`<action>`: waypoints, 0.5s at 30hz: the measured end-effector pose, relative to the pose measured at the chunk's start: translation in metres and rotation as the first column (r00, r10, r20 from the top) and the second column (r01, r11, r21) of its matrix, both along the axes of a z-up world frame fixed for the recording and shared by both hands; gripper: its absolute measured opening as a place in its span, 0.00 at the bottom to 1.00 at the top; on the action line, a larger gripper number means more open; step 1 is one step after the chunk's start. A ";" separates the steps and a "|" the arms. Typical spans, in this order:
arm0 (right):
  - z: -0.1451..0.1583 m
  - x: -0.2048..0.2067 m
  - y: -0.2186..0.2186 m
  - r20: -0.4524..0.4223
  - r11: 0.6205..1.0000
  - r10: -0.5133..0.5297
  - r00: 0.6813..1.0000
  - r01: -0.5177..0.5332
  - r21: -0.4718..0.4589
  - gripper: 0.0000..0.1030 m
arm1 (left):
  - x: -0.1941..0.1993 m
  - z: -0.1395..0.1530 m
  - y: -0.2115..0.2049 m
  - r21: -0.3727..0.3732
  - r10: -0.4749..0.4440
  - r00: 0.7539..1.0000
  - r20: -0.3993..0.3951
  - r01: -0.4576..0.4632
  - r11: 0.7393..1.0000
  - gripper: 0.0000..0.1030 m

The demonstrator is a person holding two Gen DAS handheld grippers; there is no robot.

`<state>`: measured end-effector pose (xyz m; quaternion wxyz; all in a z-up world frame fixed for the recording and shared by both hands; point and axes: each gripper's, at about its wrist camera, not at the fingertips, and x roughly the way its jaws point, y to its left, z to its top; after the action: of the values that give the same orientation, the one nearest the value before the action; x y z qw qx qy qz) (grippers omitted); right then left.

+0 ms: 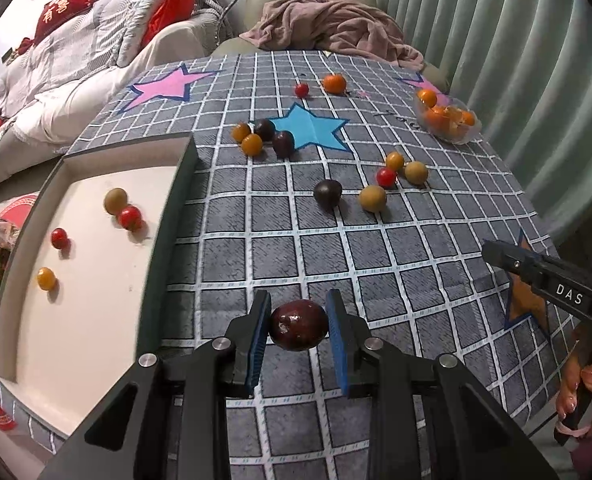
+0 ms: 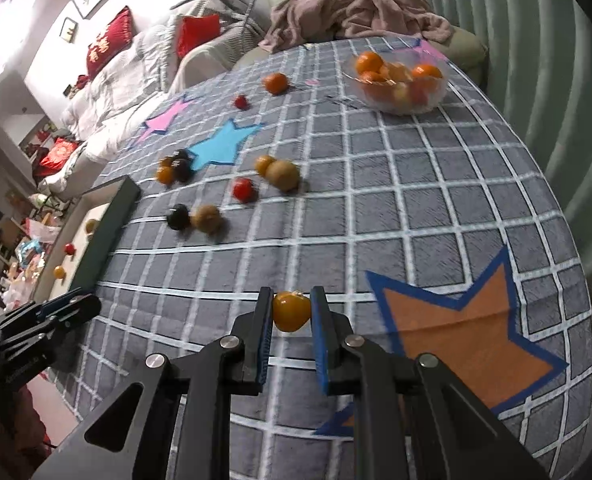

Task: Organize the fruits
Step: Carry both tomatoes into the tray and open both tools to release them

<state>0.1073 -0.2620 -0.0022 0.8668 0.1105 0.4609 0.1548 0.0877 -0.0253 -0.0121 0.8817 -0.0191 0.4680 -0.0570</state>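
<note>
My left gripper (image 1: 299, 322) is shut on a dark purple plum (image 1: 298, 325), held above the checked cloth just right of the dark-rimmed tray (image 1: 176, 200). A green fruit (image 1: 115, 200), two red tomatoes (image 1: 130, 217) and a yellow tomato (image 1: 46, 278) lie in the tray. My right gripper (image 2: 291, 312) is shut on a yellow-orange tomato (image 2: 291, 312) over the cloth beside the orange star (image 2: 468, 336). Loose fruits are scattered mid-table: plums (image 1: 328, 195), green ones (image 1: 372, 198), red tomatoes (image 1: 386, 177). A clear bowl (image 2: 396, 80) holds oranges at the far right.
The right gripper's tip (image 1: 536, 276) and a hand (image 1: 588, 392) show at the left wrist view's right edge; the left gripper (image 2: 44, 324) shows at the other view's left edge. A pink blanket (image 1: 336, 28) lies on a chair behind the table. A sofa stands far left.
</note>
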 end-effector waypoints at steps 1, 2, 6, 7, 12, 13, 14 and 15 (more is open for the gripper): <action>0.003 0.000 0.003 0.005 1.000 0.007 1.000 -0.007 0.001 0.20 | -0.001 0.002 0.002 -0.002 0.003 1.000 0.004 -0.003 1.000 0.29; 0.008 -0.001 0.008 0.012 1.000 0.015 1.000 -0.015 0.002 0.20 | -0.003 0.004 0.006 -0.005 0.008 1.000 0.010 -0.008 1.000 0.29; 0.023 -0.002 0.027 0.037 0.999 0.051 0.998 -0.051 -0.004 0.20 | -0.010 0.014 0.025 -0.013 0.038 0.999 0.036 -0.038 0.999 0.29; 0.027 -0.002 0.034 0.042 0.998 0.064 0.997 -0.064 -0.003 0.20 | -0.012 0.016 0.029 -0.016 0.046 0.998 0.040 -0.045 0.999 0.29; 0.044 0.000 0.065 0.060 0.993 0.116 0.991 -0.116 -0.008 0.20 | -0.019 0.026 0.059 -0.026 0.093 0.993 0.067 -0.092 0.995 0.29; 0.047 0.000 0.072 0.063 0.992 0.129 0.990 -0.128 -0.010 0.20 | -0.020 0.027 0.064 -0.025 0.100 0.992 0.071 -0.099 0.995 0.29; 0.049 0.001 0.078 0.067 0.990 0.139 0.988 -0.138 -0.012 0.20 | -0.021 0.029 0.071 -0.023 0.109 0.991 0.075 -0.108 0.994 0.29; 0.052 0.001 0.084 0.070 0.989 0.149 0.986 -0.148 -0.013 0.20 | -0.022 0.031 0.079 -0.020 0.122 0.989 0.081 -0.120 0.993 0.29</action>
<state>0.1084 -0.1778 0.0499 0.8691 0.0670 0.4374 0.2210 0.0653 0.0536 0.0186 0.9017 -0.0518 0.4291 -0.0077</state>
